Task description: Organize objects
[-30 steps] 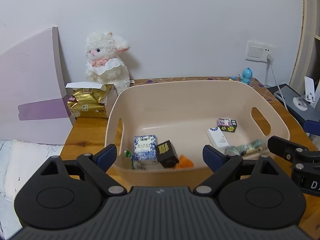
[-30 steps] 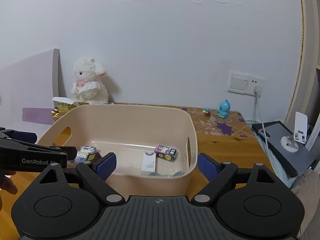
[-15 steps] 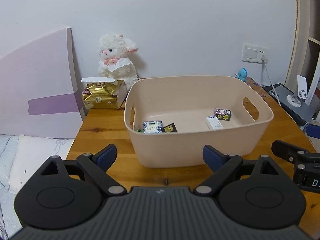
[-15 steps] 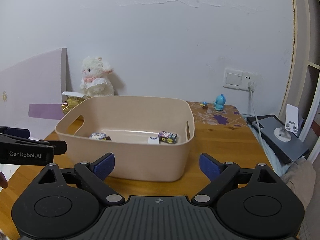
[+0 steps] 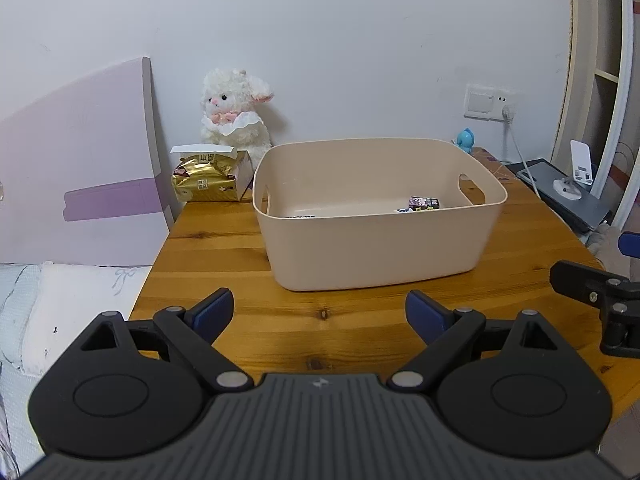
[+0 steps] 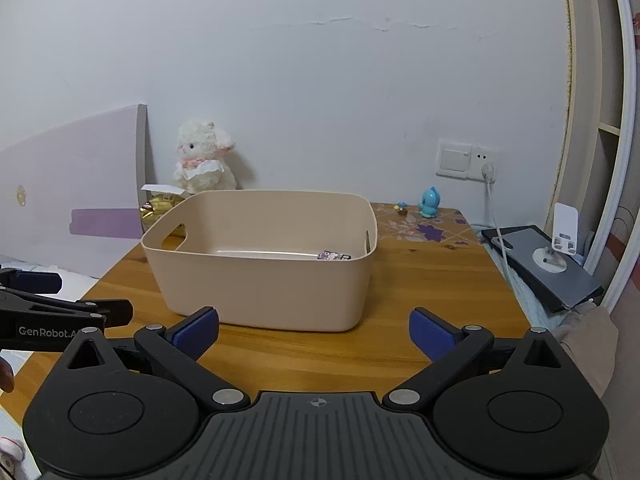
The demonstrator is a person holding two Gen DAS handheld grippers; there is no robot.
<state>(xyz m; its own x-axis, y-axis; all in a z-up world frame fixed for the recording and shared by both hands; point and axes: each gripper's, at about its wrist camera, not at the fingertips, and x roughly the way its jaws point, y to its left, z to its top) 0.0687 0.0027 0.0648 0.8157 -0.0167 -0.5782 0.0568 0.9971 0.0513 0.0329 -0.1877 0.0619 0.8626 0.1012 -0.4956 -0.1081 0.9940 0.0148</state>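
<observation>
Beige plastic bin [image 5: 380, 236] sits mid-table on the wooden table [image 5: 320, 320], handle cut-outs at left and right ends. Over the near rim only a few small items show on its floor; the clearest is a small purple patterned box [image 5: 424, 201] toward the right end. Left gripper [image 5: 320, 314]: blue pads spread wide, nothing between them, hovering above bare wood near the bin. Right gripper [image 6: 314, 326]: likewise spread and empty.

No loose small item visible on the tabletop. At the far left stand a gold tissue pack [image 5: 206, 182] and a white plush lamb [image 5: 234, 120]; a blue figurine [image 6: 430, 202] stands far right.

Judgement: sorting appears finished or nearly so. If more is wanted, the next move calls for a reach to a far item and closing on it.
</observation>
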